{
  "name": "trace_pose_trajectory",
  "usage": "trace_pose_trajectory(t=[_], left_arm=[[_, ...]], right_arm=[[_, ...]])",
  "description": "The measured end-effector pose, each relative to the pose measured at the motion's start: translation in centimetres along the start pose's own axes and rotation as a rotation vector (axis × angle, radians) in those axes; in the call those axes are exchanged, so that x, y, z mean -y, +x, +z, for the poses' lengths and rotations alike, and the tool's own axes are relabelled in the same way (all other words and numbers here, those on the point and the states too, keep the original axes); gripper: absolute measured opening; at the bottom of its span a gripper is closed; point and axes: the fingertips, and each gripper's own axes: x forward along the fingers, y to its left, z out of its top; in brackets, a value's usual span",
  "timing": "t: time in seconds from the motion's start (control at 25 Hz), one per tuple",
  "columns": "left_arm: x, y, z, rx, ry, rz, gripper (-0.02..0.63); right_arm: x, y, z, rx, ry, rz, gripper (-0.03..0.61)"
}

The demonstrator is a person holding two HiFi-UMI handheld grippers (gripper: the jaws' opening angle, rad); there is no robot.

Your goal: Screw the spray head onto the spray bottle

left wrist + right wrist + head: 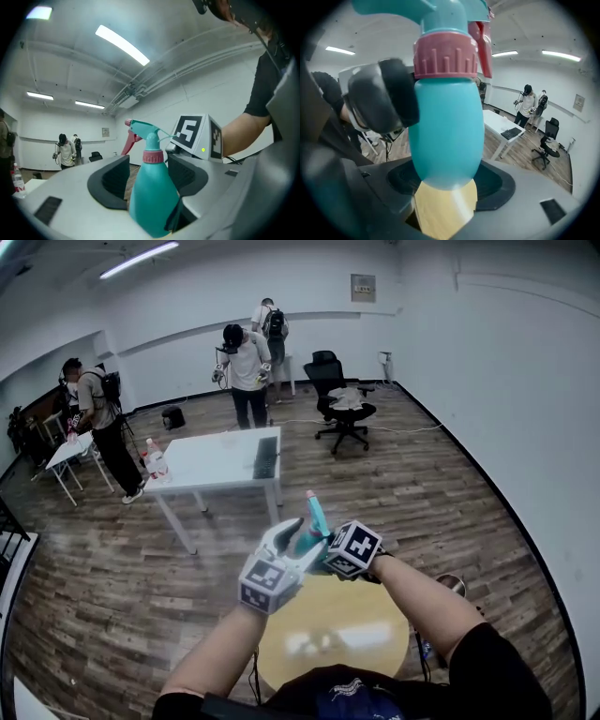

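Right tongs (447, 183) over the bench (337, 638), clamped on spray bottle (447, 126) base to keep it upright (anchor for twisting, likely). Left tongs (147, 180) apart around its body, one pad clear. Spray head (145, 129) on, pink collar (445, 54) seated.

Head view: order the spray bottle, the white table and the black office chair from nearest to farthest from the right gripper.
1. Spray bottle, in the jaws of the right gripper.
2. White table, beyond it, to the left.
3. Black office chair, farthest, near the back wall.
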Motion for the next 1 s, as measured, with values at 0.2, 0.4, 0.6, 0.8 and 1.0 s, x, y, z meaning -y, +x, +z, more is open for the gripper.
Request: trace_pose_trajectory(t=[0.2,0.4,0.6,0.8,1.0], left_arm=[[1.0,0.3,0.6,-0.025,0.071,-0.040,0.204],[3.6,-1.7,1.9,0.008,0.036,-0.323,0.158],[5.6,-3.8,3.1,0.033,-0.017,-0.623,0.158],[8.7,-8.1,3.6,0.078,-0.130,-1.008,0.158],[8.5,-9.6,5.1,0.218,-0.365,-1.193,0.155]], right_arm=[[-0.4,-0.1,0.0,-0.043,-0.041,-0.018,0.351],[-3.7,-1.3,-0.7,-0.054,-0.151,0.100,0.350],[-7.5,-2.5,-1.0,-0.068,-0.289,0.276,0.350],[-13.6,-3.7,-1.8,-0.058,-0.500,0.516,0.350],[-15.8,-4.7,-0.8,-0.003,-0.514,0.629,0.350]])
